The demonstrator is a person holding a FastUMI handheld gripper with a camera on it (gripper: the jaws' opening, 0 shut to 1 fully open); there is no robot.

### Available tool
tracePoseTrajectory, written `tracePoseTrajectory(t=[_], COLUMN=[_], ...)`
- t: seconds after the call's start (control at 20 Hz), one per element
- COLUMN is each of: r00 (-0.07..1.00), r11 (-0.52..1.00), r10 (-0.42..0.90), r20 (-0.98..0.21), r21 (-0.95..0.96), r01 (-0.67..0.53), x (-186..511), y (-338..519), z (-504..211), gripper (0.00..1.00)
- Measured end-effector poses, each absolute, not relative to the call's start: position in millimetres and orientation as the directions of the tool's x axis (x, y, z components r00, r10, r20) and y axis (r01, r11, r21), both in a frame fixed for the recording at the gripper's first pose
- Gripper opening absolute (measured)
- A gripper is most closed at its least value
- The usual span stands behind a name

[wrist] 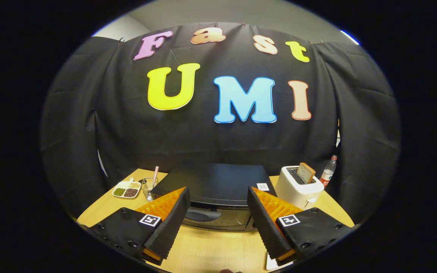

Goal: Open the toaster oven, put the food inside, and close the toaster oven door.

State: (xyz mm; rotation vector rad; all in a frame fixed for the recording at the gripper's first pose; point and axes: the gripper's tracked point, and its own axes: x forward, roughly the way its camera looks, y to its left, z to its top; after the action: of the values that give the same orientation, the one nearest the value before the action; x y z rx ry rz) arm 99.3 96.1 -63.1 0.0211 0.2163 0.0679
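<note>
Toaster oven [218,197]: door closed, straight ahead beyond the hand-held gripper [218,212]. Fingers apart, empty. Long axis crosswise on tabletop [211,250].

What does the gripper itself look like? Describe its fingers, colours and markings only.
The gripper has two wedge-shaped fingers. Each has a black, finely ribbed foam pad on its inner face and a translucent orange ridged outer side. Behind them sit black textured base blocks with round screw recesses, each bearing a small square black-and-white marker tag. The fingers stand apart, with the toaster oven just beyond them.
</note>
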Motion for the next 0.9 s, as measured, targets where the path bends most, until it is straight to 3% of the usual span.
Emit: tracePoseTrajectory(t=[0.9], r00=[0.923], r11=[0.999], r10=[0.034], r20=[-0.384], r21=[0.022], r01=[-0.028], x=[168], y=[135], z=[-153], gripper=[0.97])
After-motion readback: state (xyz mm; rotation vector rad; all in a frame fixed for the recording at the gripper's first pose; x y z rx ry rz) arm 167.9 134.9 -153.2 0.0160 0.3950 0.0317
